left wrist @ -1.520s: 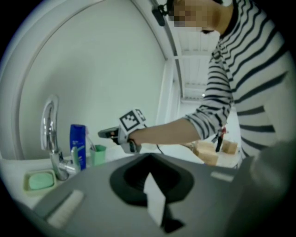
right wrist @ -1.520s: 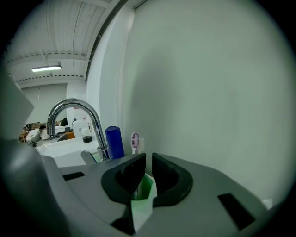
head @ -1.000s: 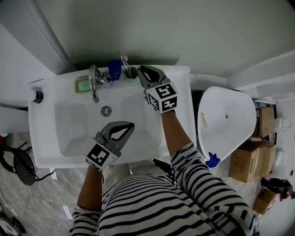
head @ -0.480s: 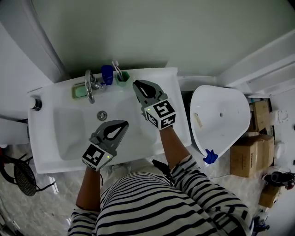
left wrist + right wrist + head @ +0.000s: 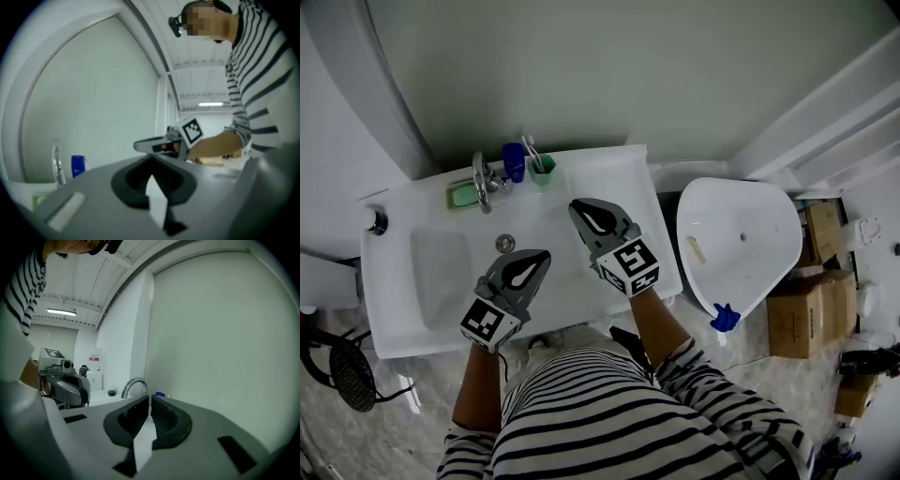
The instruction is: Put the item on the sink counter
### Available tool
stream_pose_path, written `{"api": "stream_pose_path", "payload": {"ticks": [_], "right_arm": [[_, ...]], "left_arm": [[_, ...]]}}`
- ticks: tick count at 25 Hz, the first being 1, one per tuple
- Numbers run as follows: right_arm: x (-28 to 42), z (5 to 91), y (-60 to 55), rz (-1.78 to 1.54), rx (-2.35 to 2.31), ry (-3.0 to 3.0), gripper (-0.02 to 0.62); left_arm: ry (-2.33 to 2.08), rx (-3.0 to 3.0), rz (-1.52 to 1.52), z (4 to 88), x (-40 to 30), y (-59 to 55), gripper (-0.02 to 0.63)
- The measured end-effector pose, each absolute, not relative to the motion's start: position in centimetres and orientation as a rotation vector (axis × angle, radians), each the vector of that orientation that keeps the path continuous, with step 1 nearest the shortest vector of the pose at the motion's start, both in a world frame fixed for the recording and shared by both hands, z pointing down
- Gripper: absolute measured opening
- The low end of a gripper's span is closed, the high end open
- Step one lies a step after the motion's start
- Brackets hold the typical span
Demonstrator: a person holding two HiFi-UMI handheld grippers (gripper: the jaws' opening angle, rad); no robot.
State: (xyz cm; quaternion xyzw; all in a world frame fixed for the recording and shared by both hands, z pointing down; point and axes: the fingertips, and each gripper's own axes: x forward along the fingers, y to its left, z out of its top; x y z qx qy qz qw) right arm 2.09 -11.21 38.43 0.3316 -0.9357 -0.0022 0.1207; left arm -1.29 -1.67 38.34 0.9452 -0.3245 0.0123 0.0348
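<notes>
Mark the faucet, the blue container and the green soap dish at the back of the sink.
faucet [image 5: 481, 186]: head view, middle of the chrome spout.
blue container [image 5: 514, 162]: head view, its body.
green soap dish [image 5: 455, 197]: head view, its left rim.

Sink surface [image 5: 609, 183]: white. Tap [image 5: 480, 178]: chrome. Soap dish [image 5: 462, 195]: pale green. Cup [image 5: 514, 161]: blue. Holder [image 5: 544, 171] beside it: green. Left gripper [image 5: 542, 254] and right gripper [image 5: 575, 207]: grey, with black-and-white square markers. Shirt [image 5: 609, 412]: black-and-white stripes. Toilet lid [image 5: 741, 234]: white. Boxes [image 5: 802, 323]: brown.
</notes>
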Motion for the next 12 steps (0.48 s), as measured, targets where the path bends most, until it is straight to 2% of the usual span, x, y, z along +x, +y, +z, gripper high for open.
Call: {"api": "stream_pose_path", "payload": {"ticks": [12], "right_arm": [[2.2,37.2,-4.6,0.034,0.9,-2.797,0.017]], "left_arm": [[-1.008,2.908,-0.01,36.7,-2.0,0.8,0.006]]}}
